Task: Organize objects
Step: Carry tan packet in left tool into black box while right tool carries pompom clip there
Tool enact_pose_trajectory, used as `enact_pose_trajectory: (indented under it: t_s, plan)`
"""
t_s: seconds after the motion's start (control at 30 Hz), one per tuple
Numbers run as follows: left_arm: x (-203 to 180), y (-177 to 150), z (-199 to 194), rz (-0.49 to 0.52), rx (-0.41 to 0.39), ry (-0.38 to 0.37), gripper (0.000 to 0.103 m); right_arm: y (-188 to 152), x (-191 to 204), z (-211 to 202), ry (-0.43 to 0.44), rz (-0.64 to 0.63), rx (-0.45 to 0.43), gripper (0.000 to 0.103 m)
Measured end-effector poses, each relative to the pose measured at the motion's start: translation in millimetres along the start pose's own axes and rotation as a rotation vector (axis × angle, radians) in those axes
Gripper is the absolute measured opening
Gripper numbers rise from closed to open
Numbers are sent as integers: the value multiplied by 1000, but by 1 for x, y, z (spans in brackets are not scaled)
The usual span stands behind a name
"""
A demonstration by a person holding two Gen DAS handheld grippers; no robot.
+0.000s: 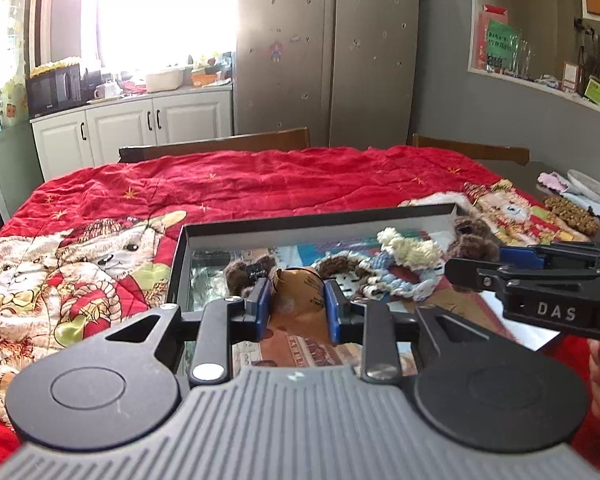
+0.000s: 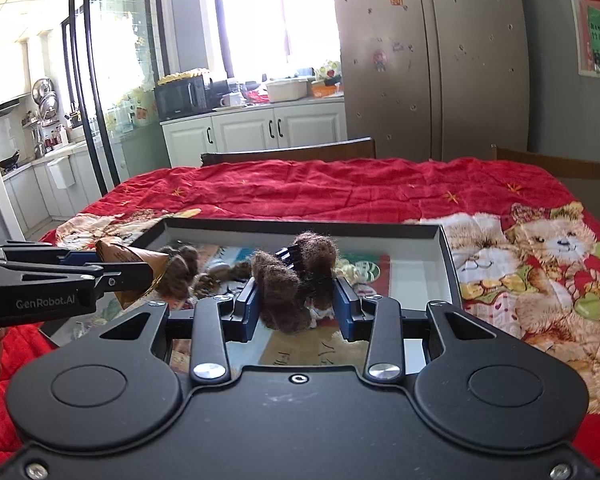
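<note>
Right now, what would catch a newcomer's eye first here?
The bright red quilted bear-print cloth covering the table. On it sits a shallow grey-walled box; over it the right gripper holds a fuzzy brown woolly clip, the left gripper a crumpled brown paper packet.

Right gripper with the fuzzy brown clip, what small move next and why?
Probably lower it a little further, then open: the right gripper holds the fuzzy brown hair clip above the shallow black-rimmed box, where other knitted clips already lie.
</note>
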State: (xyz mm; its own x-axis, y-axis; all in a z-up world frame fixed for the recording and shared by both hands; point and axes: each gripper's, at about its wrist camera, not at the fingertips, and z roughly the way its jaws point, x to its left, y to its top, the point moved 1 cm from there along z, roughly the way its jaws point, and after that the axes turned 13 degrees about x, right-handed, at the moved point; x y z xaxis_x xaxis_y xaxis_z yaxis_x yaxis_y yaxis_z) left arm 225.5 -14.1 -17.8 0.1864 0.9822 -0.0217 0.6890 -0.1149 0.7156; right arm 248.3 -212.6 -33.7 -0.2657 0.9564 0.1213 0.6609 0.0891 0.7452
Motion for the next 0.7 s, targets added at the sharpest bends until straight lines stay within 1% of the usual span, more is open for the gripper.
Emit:
enact_pose_trajectory:
  t_s: [0.27, 0.7]
  plan:
    - [4, -2, 13, -6, 26, 9, 32, -4, -6, 16, 1, 15, 27, 36]
    - [5, -6, 26, -1, 52, 17, 32, -7, -4, 31, 6, 11, 51, 36]
